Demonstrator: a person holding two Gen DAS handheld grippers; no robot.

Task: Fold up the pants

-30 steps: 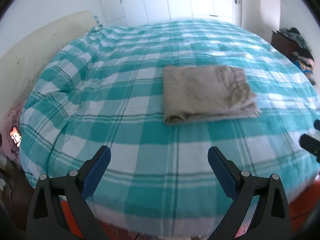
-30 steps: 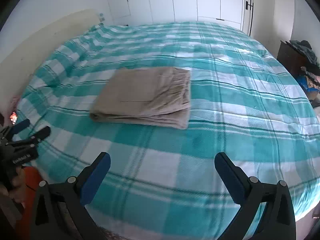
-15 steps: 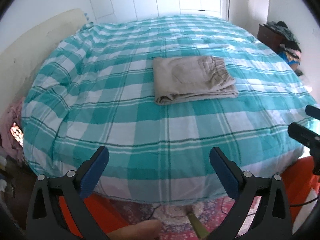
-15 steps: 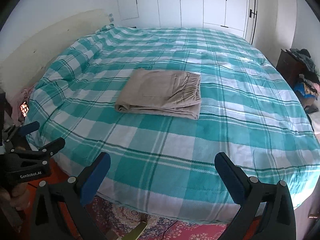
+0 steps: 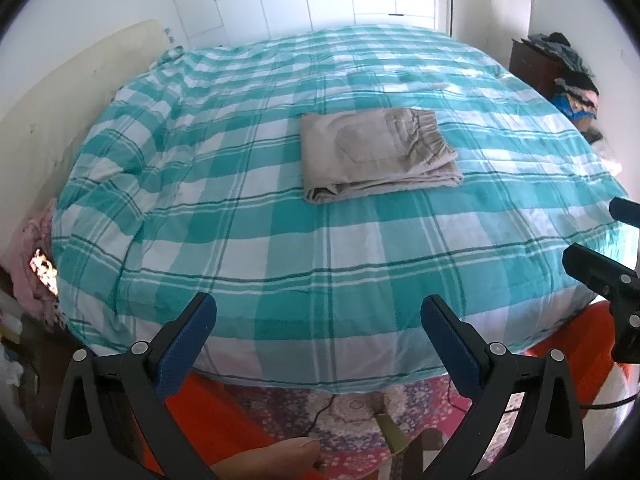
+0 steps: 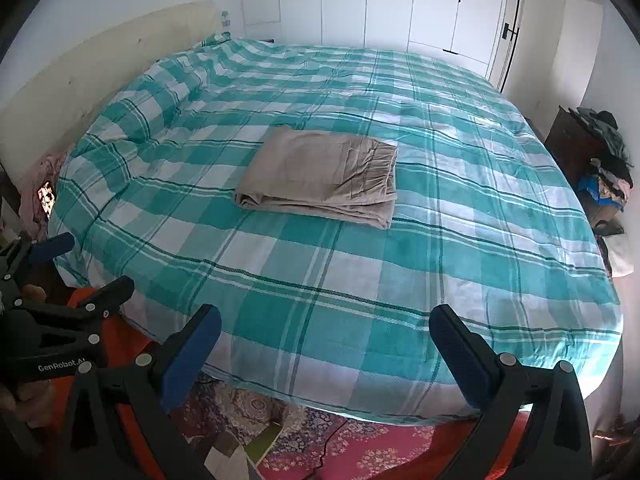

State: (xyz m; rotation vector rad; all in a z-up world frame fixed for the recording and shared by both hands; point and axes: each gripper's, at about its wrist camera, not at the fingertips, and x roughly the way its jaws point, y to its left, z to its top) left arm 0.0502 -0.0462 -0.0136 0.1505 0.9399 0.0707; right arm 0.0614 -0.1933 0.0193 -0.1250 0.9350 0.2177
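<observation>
left hand-held gripper [image 5: 318, 332]: jaws wide, nothing between them; black rigid frame, blue flat pads [image 5: 188, 344]. right hand-held gripper [image 6: 324, 344]: same build, jaws wide, holding nothing. both hang off the near edge of the bed [image 5: 280, 248], above a patterned red rug [image 6: 360, 452]. bed cover is teal-and-white check, soft, lightly wrinkled. pants [image 5: 376, 152] lie mid-bed, well apart from both grippers: beige woven cloth, folded into a flat layered rectangle. gathered elastic waistband at its right end, fold at the left; long axis runs left-right. stacked layer edges face the grippers.
</observation>
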